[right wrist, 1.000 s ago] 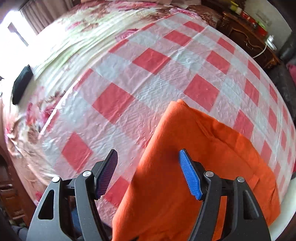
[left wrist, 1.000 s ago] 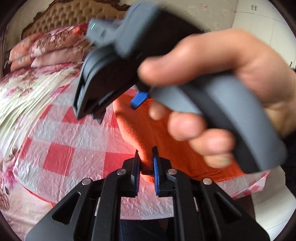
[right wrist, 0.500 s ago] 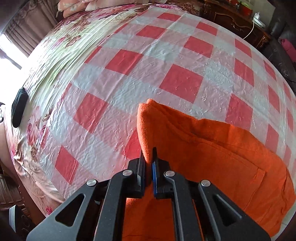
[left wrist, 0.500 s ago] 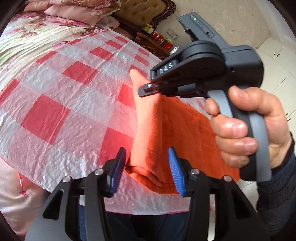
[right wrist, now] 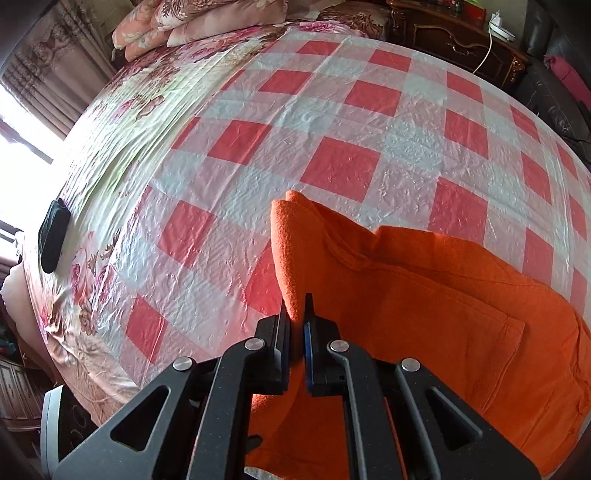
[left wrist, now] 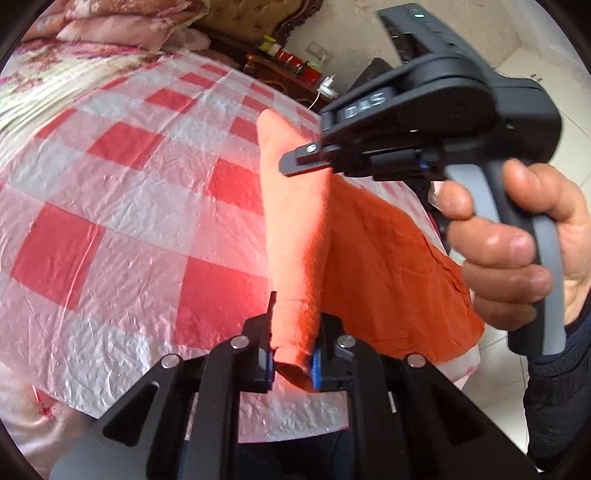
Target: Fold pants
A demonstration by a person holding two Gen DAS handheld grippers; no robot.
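On a bed under a red-checked plastic sheet lie orange pants. Left gripper is closing, pads pressing a raised fold; right gripper is clamped on the same ridge. Pillows and a dark wooden cabinet stand behind.

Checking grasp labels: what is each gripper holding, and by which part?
Both hold the orange pants. Left gripper is closing on a bunched edge; right gripper is shut on the raised folded edge.
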